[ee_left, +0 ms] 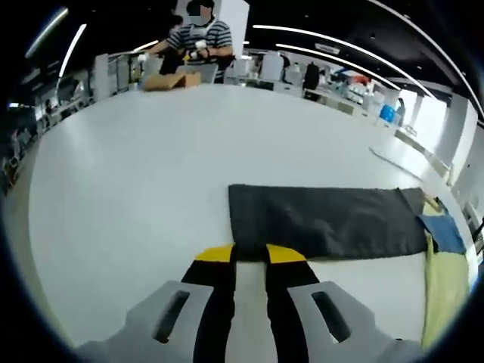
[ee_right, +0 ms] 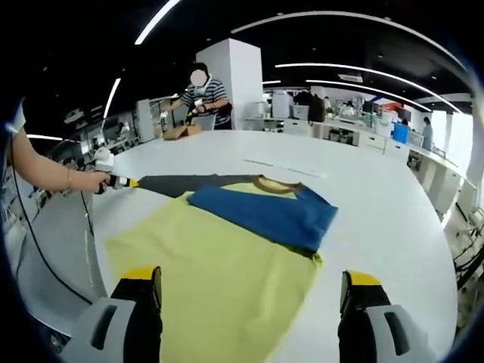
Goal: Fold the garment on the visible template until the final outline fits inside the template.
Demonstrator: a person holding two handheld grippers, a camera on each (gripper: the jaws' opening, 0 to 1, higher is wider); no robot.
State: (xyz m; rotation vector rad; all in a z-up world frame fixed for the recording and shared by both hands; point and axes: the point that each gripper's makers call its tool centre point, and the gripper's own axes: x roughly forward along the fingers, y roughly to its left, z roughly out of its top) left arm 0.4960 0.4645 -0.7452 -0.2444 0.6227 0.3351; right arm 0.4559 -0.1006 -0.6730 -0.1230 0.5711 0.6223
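Yellow-and-blue cloth garment (ee_right: pixel 227 265) lies flat on the white table (ee_right: pixel 378 189), its dark grey sleeve (ee_left: pixel 325 219) stretching toward ten o'clock. Left gripper (ee_left: pixel 249 257), jaws nearly together, touches that sleeve's edge; whether it grips is unclear. Right gripper (ee_right: pixel 253 291) hangs wide open above the garment.

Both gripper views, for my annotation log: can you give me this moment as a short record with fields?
surface: white table
garment: yellow shirt with blue sleeve folded over it
dark strip: grey cloth, flat, beyond the shirt's collar
left gripper: jaws nearly together at the grey cloth's edge; whether it grips is unclear
right gripper: jaws wide apart above the shirt
background: a person at the table's far end
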